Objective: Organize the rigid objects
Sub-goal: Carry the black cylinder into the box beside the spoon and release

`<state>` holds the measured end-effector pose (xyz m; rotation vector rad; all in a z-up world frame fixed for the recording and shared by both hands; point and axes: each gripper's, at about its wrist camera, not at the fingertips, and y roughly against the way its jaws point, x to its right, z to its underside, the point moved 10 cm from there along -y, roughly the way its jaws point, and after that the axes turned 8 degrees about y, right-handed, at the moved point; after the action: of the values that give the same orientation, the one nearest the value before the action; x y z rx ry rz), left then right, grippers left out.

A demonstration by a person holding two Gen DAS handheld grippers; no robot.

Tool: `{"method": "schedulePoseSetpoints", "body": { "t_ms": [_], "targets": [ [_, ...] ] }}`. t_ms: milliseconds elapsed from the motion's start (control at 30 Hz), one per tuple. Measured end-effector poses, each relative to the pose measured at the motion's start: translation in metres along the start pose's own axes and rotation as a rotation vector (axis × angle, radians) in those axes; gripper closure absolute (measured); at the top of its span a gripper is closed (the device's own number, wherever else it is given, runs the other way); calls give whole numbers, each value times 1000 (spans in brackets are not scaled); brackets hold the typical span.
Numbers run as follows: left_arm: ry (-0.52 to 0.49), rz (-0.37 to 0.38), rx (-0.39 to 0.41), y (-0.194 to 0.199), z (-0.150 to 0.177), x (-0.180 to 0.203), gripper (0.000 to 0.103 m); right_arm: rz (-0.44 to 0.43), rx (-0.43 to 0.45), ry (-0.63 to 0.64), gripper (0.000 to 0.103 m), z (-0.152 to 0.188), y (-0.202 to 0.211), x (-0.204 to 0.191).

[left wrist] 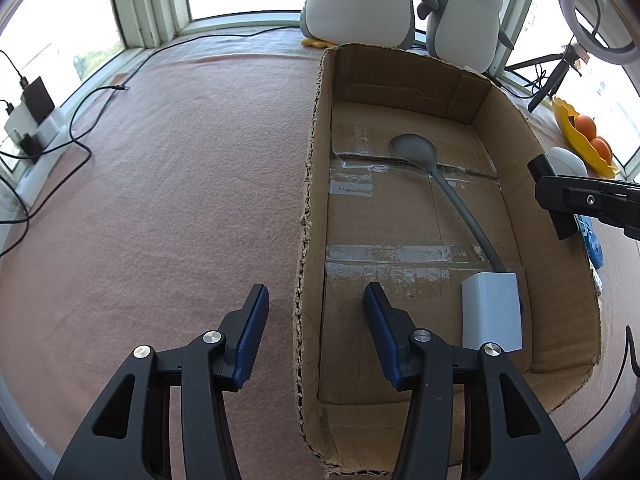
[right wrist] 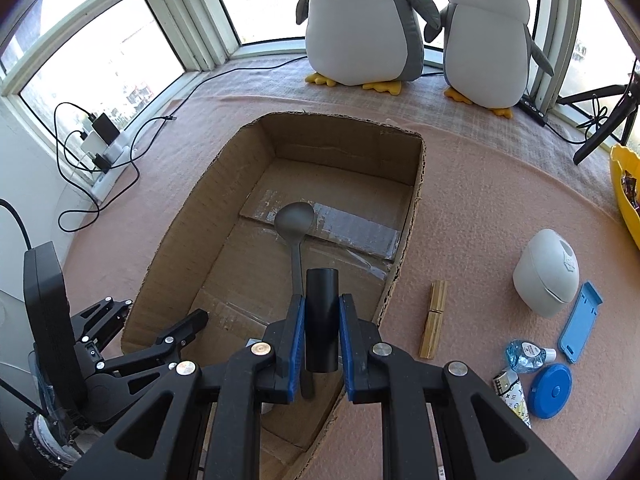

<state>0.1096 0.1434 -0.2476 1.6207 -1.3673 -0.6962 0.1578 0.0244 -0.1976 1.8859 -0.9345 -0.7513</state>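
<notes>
Right gripper (right wrist: 322,330) clamped on upright black cylinder (right wrist: 321,312), above near part of cardboard box (right wrist: 414,184). Left gripper (left wrist: 316,312) holds nothing, jaws straddling box's left wall. Inside box: grey spoon (left wrist: 416,152), white block (left wrist: 492,310). Clothespin (right wrist: 434,318) on table right of box.

Cardboard box (right wrist: 404,216), open top: I am finding clear floor at its far end and left half. Grey ladle (right wrist: 294,224) is lying along its middle; white block (left wrist: 492,312) is occupying its near right corner. Left of the box, pink mat (left wrist: 160,200) is lying bare.
</notes>
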Motion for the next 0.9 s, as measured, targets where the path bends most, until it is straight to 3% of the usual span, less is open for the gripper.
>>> {"method": "schedulePoseSetpoints", "body": {
  "t_ms": [467, 900],
  "targets": [
    [-2, 0, 0, 0, 0, -1, 53, -13, 4, -4, 88, 1, 0, -1],
    [-20, 13, -4, 0, 0, -1, 53, 8, 79, -10, 83, -4, 58, -3]
  ]
}}
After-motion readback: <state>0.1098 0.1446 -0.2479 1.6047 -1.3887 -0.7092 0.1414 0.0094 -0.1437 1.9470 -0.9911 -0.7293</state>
